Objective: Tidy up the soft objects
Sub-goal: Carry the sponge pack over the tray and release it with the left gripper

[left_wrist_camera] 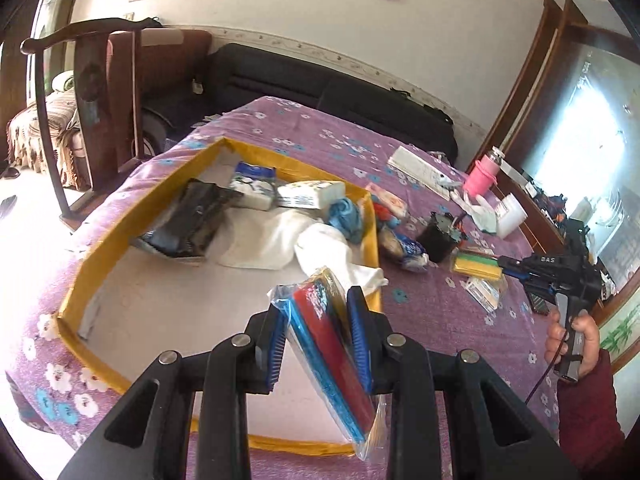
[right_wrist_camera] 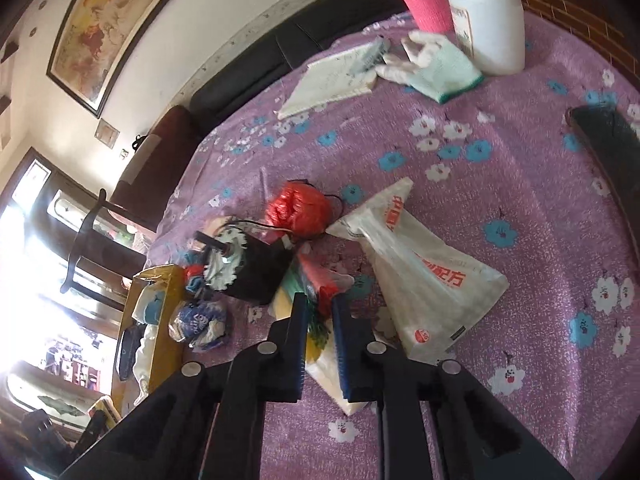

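Note:
A clear-wrapped pack of blue, red and yellow sponge cloths (left_wrist_camera: 328,344) sits tilted between the blue pads of my left gripper (left_wrist_camera: 316,300), which is shut on it above the near corner of a yellow-rimmed cardboard box (left_wrist_camera: 132,208). Inside the box lie a white cloth (left_wrist_camera: 272,240), a black pouch (left_wrist_camera: 192,220) and tissue packs (left_wrist_camera: 256,188). On the purple flowered cover to the right, my right gripper (left_wrist_camera: 506,266) reaches a yellow-green pack (left_wrist_camera: 476,266). In the right wrist view my right gripper (right_wrist_camera: 320,304) is shut on that pack (right_wrist_camera: 316,334).
Beside the right gripper lie a black motor (right_wrist_camera: 256,272), a red plastic bag (right_wrist_camera: 300,210), a white printed bag (right_wrist_camera: 424,288) and a crumpled blue-white bag (right_wrist_camera: 200,320). Farther back are a glove (right_wrist_camera: 436,68), a notebook (right_wrist_camera: 332,80), a white tub (right_wrist_camera: 488,24) and a pink cup (right_wrist_camera: 424,0).

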A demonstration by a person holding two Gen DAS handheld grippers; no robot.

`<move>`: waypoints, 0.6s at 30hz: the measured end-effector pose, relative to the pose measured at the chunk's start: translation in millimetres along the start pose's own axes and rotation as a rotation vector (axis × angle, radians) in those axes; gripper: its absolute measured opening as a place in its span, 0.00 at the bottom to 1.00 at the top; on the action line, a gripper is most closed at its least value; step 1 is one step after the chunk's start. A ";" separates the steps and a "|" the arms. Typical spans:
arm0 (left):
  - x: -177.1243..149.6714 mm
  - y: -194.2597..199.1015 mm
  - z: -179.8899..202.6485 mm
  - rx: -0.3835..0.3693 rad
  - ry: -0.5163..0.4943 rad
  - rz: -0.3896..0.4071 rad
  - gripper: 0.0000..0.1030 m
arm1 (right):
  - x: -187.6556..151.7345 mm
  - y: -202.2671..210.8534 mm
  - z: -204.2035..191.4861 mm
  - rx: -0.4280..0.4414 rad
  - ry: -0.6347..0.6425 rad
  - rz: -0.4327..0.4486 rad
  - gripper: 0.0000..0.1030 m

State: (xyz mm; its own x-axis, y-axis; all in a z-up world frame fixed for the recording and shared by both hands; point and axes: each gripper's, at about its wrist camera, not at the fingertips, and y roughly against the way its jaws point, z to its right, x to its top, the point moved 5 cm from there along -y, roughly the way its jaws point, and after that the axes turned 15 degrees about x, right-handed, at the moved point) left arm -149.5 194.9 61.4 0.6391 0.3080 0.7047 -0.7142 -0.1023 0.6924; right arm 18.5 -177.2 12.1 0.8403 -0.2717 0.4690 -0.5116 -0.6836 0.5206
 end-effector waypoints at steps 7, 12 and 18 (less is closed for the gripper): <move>15.6 -3.0 -37.3 0.038 0.032 -0.017 0.28 | 2.3 19.1 -68.3 0.018 0.164 0.036 0.11; 27.6 -31.1 -54.9 0.092 0.023 -0.076 0.28 | -10.3 4.3 -132.1 0.126 0.254 -0.021 0.08; 35.8 -77.9 -67.8 0.132 0.055 -0.169 0.29 | -43.6 -58.4 -194.5 0.219 0.317 -0.160 0.07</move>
State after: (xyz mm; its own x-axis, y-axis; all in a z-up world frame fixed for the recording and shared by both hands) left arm -90.3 278.0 22.2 0.7271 0.3822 0.5703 -0.5527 -0.1669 0.8165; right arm -23.2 6.3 100.1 0.7916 0.0485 0.6091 -0.2999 -0.8377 0.4564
